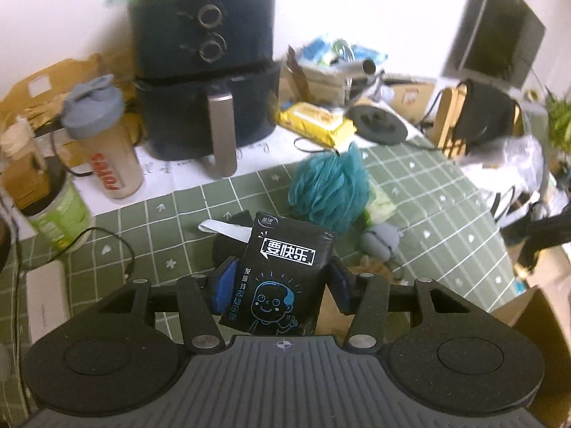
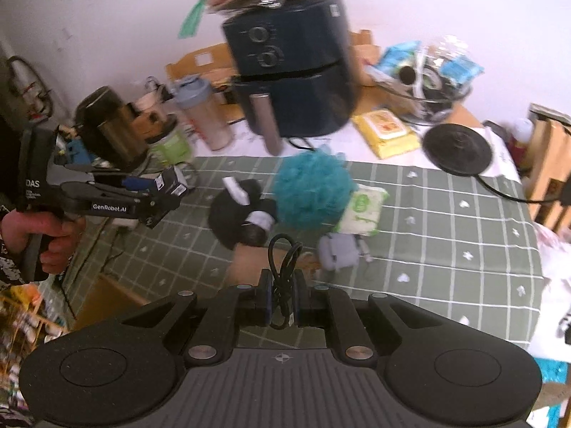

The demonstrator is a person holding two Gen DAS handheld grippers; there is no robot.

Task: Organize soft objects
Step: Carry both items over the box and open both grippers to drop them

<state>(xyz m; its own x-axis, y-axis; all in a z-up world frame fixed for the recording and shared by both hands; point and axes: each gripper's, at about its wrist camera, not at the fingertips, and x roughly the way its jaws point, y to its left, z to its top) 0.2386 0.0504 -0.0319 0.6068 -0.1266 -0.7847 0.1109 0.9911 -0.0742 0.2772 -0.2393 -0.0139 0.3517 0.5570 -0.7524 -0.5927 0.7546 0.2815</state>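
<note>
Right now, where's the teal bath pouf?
The teal bath pouf sits mid-table on the green checked cloth, in front of the air fryer, with the black socks to its left in the right wrist view.

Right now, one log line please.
left gripper: holds black tissue pack | right gripper: shut on black cable | teal loofah: on table

Left gripper (image 1: pixel 281 287): matte black body with ribbed grey centre panel bearing a small crosshair mark, two round black discs at either side, black linkage arms fixed with silver screws, blue pads on the fingers. Right gripper (image 2: pixel 282 297): same build, same blue pads and silver screws. Seen side-on from the right wrist, the left unit carries white "GenRobot.AI" and "DAS" lettering; a black-and-white patterned sleeve (image 2: pixel 10 271) sits at the hand (image 2: pixel 43 237).
</note>
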